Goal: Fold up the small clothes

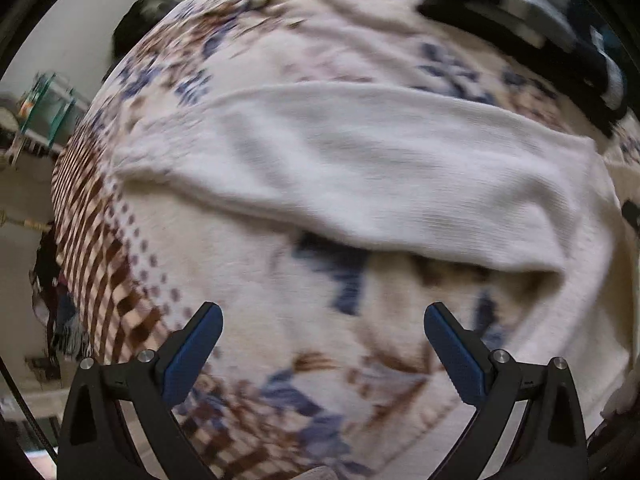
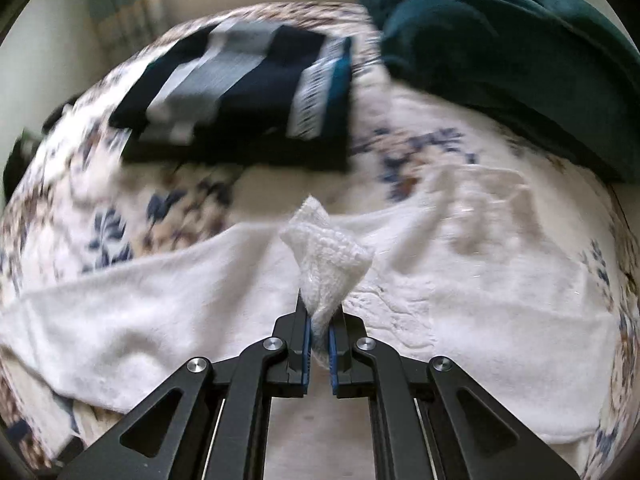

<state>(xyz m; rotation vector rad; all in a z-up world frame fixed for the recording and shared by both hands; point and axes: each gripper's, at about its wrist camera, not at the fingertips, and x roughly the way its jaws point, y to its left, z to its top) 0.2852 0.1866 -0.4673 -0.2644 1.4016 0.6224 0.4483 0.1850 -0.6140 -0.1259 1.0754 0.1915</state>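
1. My right claw (image 2: pixel 320 320) is pinching a bunched corner of the white knit garment (image 2: pixel 400 300), which lies spread across the patterned bedspread (image 2: pixel 120 216).
2. My left claw (image 1: pixel 322 320) hangs spread wide, holding nothing, above the bedspread just near of the garment.
3. Far side: folded dark striped clothes (image 2: pixel 240 92), with a teal blanket (image 2: pixel 500 60) to their right.

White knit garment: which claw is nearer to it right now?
Right. The right claw is shut on a pinched corner of the white knit garment. The left claw is open over the patterned blanket, short of the garment's folded sleeve.
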